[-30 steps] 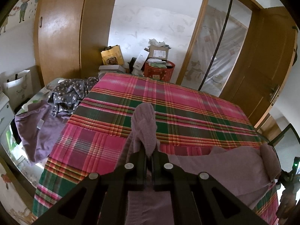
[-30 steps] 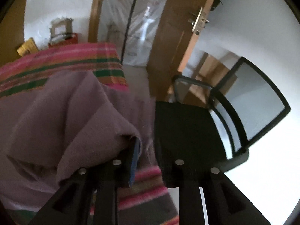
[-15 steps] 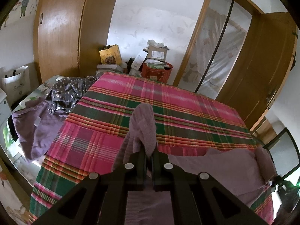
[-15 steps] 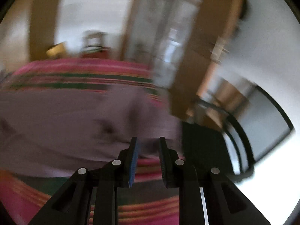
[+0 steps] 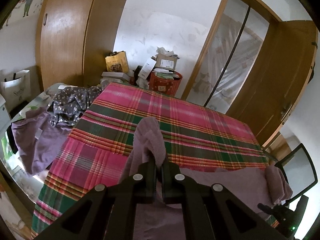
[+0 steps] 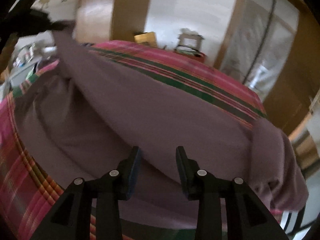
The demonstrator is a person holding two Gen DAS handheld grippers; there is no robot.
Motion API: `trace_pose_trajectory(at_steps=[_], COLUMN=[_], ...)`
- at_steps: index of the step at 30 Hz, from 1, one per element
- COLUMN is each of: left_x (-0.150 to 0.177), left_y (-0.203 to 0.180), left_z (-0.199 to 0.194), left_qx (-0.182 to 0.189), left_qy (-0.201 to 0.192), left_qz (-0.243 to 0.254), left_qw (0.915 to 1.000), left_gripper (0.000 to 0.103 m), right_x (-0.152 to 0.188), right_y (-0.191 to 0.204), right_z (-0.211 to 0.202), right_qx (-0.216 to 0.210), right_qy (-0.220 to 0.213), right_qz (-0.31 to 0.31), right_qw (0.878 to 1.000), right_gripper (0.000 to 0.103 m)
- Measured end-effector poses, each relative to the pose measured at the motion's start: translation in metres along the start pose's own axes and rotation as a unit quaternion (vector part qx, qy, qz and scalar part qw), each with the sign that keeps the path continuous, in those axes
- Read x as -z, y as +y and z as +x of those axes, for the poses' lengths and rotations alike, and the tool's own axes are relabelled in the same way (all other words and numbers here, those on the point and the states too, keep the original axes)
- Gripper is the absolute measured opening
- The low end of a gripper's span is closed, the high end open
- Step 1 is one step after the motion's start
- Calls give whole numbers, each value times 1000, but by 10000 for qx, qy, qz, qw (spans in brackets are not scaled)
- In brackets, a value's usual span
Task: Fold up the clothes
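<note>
Left wrist view shows the left gripper (image 5: pixel 158 169) with its jaws pressed together on a bunch of the mauve garment (image 5: pixel 230 182), which rises in a hump above the fingertips. Beyond that hump the garment spreads to the right over the near edge of the plaid bedspread (image 5: pixel 180 120), with one rolled end hanging at the corner near the black chair (image 5: pixel 300 172). Farther, to the left of the bedspread, a purple shirt (image 5: pixel 36 140) and a dotted grey cloth (image 5: pixel 74 102) lie in a heap.

Right wrist view shows the right gripper (image 6: pixel 158 160) with its jaws wide apart and nothing between them; the garment (image 6: pixel 140 110) lies just in front, stretched in a long ridge toward the other hand.

One second ago the right gripper had a fold of this garment on its left finger; half a second ago its jaws were narrower and already free. So it has released the cloth and opened more, while the left one keeps its hold. I judge that the right side now seeks a new place to grasp before a fold is possible.
</note>
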State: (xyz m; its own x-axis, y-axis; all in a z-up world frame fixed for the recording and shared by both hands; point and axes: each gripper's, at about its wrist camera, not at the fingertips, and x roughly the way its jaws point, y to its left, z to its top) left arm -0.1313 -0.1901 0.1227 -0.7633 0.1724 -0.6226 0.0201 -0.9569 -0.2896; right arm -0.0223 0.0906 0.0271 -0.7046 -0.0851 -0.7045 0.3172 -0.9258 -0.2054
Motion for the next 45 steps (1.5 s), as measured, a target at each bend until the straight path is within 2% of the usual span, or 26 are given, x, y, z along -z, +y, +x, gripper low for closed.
trace_pose_trajectory(at_steps=[5, 12, 13, 17, 19, 23, 31, 37, 45], left_x=[-6, -17, -18, -20, -21, -24, -37, -47, -53], left_y=[1, -1, 0, 5, 7, 12, 24, 39, 48], left_z=[-1, -3, -3, 2, 5, 11, 28, 50, 88], left_qx=[64, 154, 153, 115, 91, 46, -150, -285, -504], left_qy=[-32, -131, -149, -134, -114, -93, -116, 51, 277], left_qz=[-48, -66, -79, -124, -146, -183, -346, -549, -552], left_qw=[10000, 9998, 9997, 9998, 9998, 9998, 9992, 9981, 9968], left_gripper=[3, 3, 3, 3, 3, 3, 3, 3, 3], right_x=[0, 3, 4, 3, 0, -20, -81, -120, -147], right_y=[9, -3, -5, -18, -25, -37, -58, -71, -76], right_z=[5, 16, 17, 16, 14, 8, 14, 45, 99], right_qx=[113, 821, 966, 1390, 1499, 1756, 2093, 2145, 2183], right_qy=[62, 194, 195, 239, 203, 5, -345, -286, 2], right_qz=[-358, -447, -456, -375, -286, -304, -519, -683, -900], right_qw=[9993, 9954, 9941, 9893, 9881, 9840, 9759, 9739, 9717], right_gripper=[38, 38, 36, 11, 8, 6, 6, 6, 6])
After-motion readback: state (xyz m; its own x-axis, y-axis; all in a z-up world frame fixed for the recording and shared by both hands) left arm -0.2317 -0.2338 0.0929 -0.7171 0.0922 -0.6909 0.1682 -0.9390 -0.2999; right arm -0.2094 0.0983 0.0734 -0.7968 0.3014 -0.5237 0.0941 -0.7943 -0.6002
